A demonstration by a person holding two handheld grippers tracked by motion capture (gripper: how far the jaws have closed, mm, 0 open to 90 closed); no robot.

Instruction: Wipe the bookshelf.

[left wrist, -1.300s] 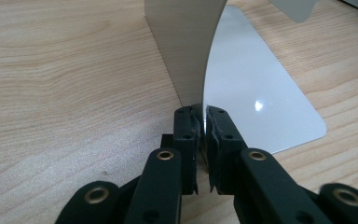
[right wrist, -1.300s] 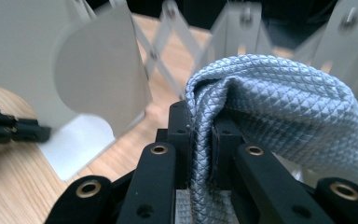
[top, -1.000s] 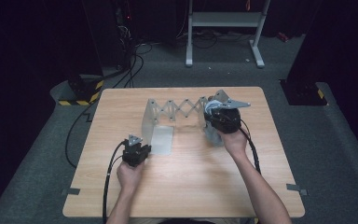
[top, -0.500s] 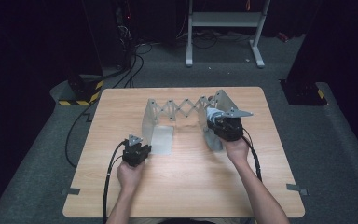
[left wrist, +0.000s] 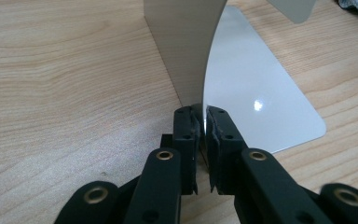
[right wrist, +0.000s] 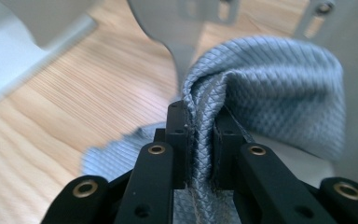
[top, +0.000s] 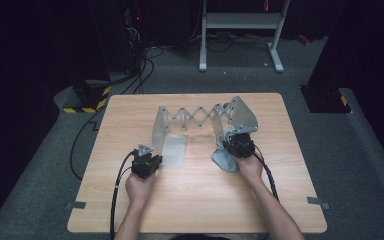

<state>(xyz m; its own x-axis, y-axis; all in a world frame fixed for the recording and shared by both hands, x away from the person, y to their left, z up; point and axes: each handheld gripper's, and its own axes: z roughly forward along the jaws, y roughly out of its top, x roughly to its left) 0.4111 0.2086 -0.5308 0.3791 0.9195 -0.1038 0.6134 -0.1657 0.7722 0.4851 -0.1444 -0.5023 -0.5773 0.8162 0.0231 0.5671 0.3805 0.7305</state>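
The right claw [right wrist: 199, 135] is pinching a fold of grey quilted cloth [right wrist: 270, 88], sitting at four o'clock of the metal accordion rack [top: 200, 119]. The left claw [left wrist: 203, 140] is clamping the edge of the rack's left plate [left wrist: 247, 88], at seven o'clock on the desk [top: 190, 200].

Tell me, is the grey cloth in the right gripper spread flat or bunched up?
Bunched. The grey cloth folds into a ridge pinched between the right gripper jaws.
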